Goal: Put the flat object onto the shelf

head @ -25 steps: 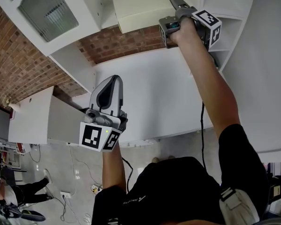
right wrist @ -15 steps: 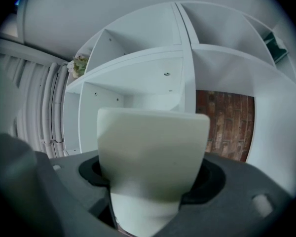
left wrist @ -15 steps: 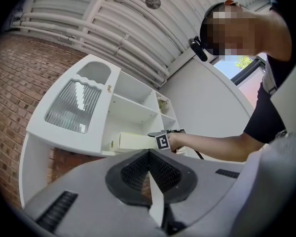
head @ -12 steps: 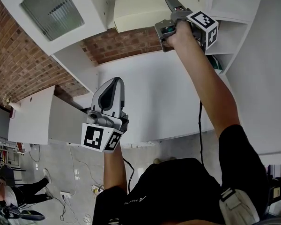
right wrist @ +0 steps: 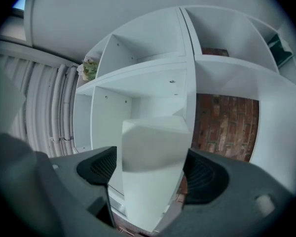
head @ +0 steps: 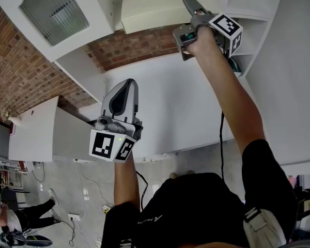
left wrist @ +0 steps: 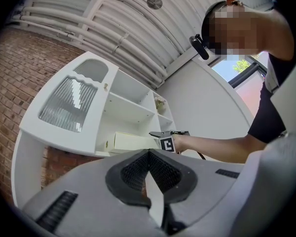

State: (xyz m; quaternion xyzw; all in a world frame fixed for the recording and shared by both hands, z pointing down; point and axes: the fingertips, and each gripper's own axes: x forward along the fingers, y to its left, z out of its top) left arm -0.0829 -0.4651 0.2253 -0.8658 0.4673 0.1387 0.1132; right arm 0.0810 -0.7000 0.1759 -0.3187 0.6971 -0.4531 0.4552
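The flat object is a cream flat box (head: 150,12) lying in a compartment of the white shelf unit (head: 248,32), its near end sticking out. My right gripper (head: 188,1) is raised to that end. In the right gripper view the box (right wrist: 150,152) stands between the pads, with a thin gap at the left pad, and the jaws are opening. My left gripper (head: 128,82) hangs lower, over the white counter, shut and holding nothing. The left gripper view shows its pads meeting (left wrist: 149,154), and beyond them the box (left wrist: 133,141) and the right gripper (left wrist: 160,134).
A cabinet door with ribbed glass (head: 51,12) stands open at the upper left. A brick wall (head: 20,71) lies behind the white counter (head: 181,102). A small plant (right wrist: 90,68) sits in an upper compartment. Something green (head: 235,66) lies in a right-hand compartment.
The box has slid a little further into the compartment with the right gripper at its end. The left gripper has drifted slightly down.
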